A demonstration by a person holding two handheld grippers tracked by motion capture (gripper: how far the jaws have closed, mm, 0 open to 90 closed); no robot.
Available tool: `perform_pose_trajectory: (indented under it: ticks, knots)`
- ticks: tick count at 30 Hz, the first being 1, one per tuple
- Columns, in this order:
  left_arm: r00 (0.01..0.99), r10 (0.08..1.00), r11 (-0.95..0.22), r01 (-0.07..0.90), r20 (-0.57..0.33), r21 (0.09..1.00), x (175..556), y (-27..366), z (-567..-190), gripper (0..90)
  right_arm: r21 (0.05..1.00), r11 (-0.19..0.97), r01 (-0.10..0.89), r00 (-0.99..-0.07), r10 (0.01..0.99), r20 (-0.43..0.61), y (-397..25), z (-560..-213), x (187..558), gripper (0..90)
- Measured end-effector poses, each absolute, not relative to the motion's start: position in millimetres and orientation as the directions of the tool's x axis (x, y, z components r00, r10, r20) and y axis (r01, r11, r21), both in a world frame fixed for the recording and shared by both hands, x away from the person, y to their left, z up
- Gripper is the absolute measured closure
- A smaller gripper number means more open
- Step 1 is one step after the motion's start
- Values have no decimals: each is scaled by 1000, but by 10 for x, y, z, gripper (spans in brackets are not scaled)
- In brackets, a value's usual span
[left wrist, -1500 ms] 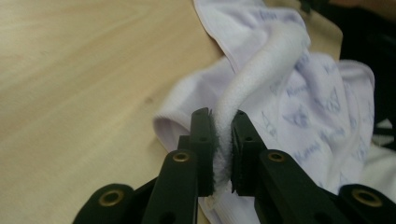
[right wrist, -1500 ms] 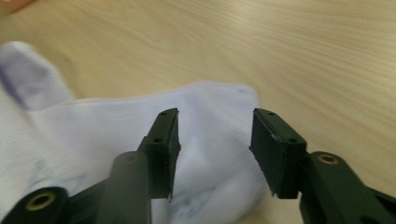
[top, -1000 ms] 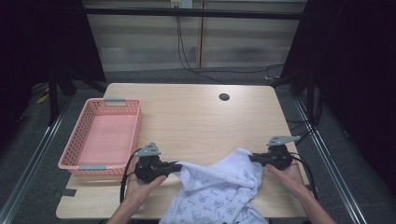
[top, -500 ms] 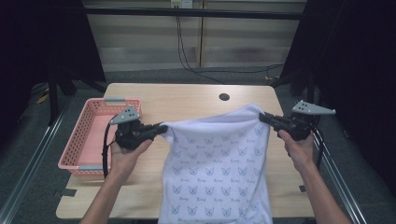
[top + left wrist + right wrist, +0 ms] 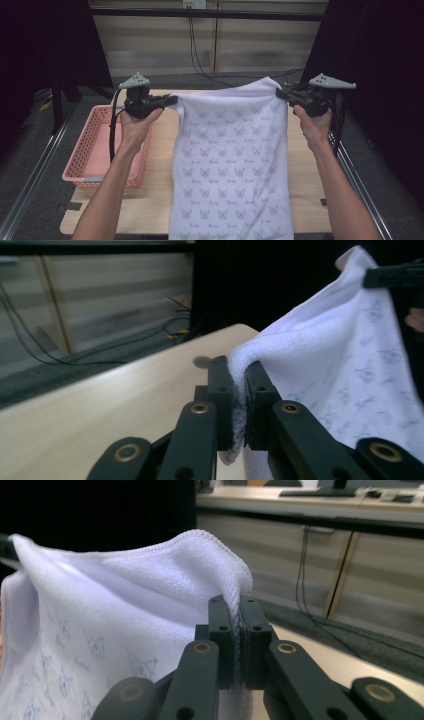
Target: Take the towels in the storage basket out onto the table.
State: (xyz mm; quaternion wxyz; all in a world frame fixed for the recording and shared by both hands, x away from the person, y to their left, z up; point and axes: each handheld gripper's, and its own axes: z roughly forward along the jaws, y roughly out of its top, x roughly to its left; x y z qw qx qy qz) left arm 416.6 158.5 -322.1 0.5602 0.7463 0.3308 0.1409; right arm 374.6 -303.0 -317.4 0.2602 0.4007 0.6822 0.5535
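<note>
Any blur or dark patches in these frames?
High view: sharp on the towel, surroundings beyond the table very dark. Left gripper view: background streaked with blur, jaws crisp. Right gripper view: towel edge sharp, cabinets behind soft.

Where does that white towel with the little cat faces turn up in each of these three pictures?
High view: towel hangs centre, stretched between both claws.
Left gripper view: towel on the right, corner pinched.
Right gripper view: towel on the left, corner pinched.
Shared landmark: wooden table.
</note>
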Motion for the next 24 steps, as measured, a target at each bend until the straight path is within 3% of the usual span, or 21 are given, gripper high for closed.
perform_pose_trajectory:
  ticks: [2,3,6,7,10,15,24]
  knots:
    - [690,706,-161,373,-158,914,4322,1529,-3284,697,964,43,263,-523,846,105,-3066,-3186,3870,857]
    - [682,712,-152,382,-167,912,4353,1532,-3311,632,959,46,280,-507,856,107,-3095,-3239,3944,792]
    - [658,729,-136,409,-188,902,4397,1530,-3434,536,933,69,354,-438,894,100,-3182,-3465,4074,587]
    - [657,730,-141,411,-186,901,4402,1536,-3459,480,918,84,387,-434,895,101,-3232,-3579,4102,556]
    - [648,740,-170,440,-180,882,4439,1574,-3538,440,914,47,402,-447,881,151,-3325,-3740,4037,545]
    - [683,706,-196,441,-186,876,4304,1508,-3554,508,905,92,416,-468,875,126,-3331,-3866,3867,518]
    - [803,568,-290,402,-182,869,3563,1321,-3779,650,870,182,458,-588,796,142,-3193,-4129,3268,472]
